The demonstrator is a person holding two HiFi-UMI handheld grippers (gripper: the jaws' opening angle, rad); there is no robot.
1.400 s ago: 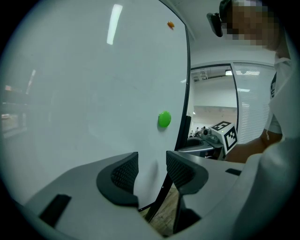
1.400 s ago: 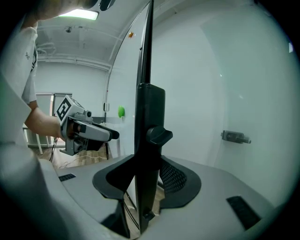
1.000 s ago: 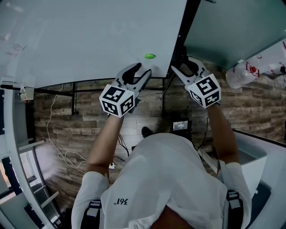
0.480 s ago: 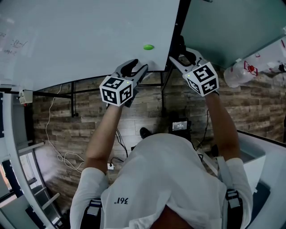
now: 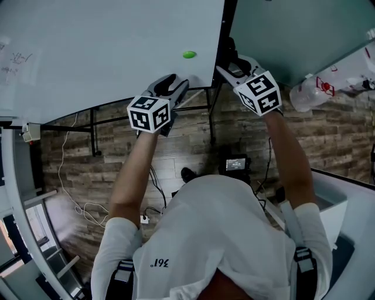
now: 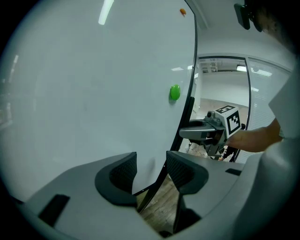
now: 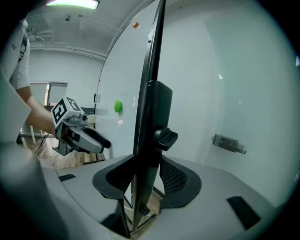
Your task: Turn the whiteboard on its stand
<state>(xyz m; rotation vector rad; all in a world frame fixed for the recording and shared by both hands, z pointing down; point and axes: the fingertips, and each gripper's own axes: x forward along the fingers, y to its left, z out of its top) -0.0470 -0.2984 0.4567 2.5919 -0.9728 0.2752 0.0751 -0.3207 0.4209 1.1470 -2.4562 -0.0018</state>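
left claw (image 6: pixel 151 161) apart astride whiteboard (image 6: pixel 93 84) edge; right claw (image 7: pixel 146 168) clamped on stand post (image 7: pixel 153 108)

Stand post (image 7: pixel 153 117) between jaws of right tool (image 7: pixel 141 177); free space beneath whiteboard (image 5: pixel 105 53).

Premises are assessed as an office or meeting-room setting. A large whiteboard (image 5: pixel 105 53) on a black stand (image 7: pixel 152 117) is noted, with faint handwriting (image 5: pixel 12 61) and a green magnet (image 5: pixel 188 54) on its surface. Glass partitions (image 6: pixel 222 84) in dark frames and white walls are observed beyond it. A strip light (image 7: pixel 72 3) is fitted to the ceiling. Wood-plank flooring (image 5: pixel 176 152) is laid throughout, with loose cables (image 5: pixel 82 202) trailed across it.
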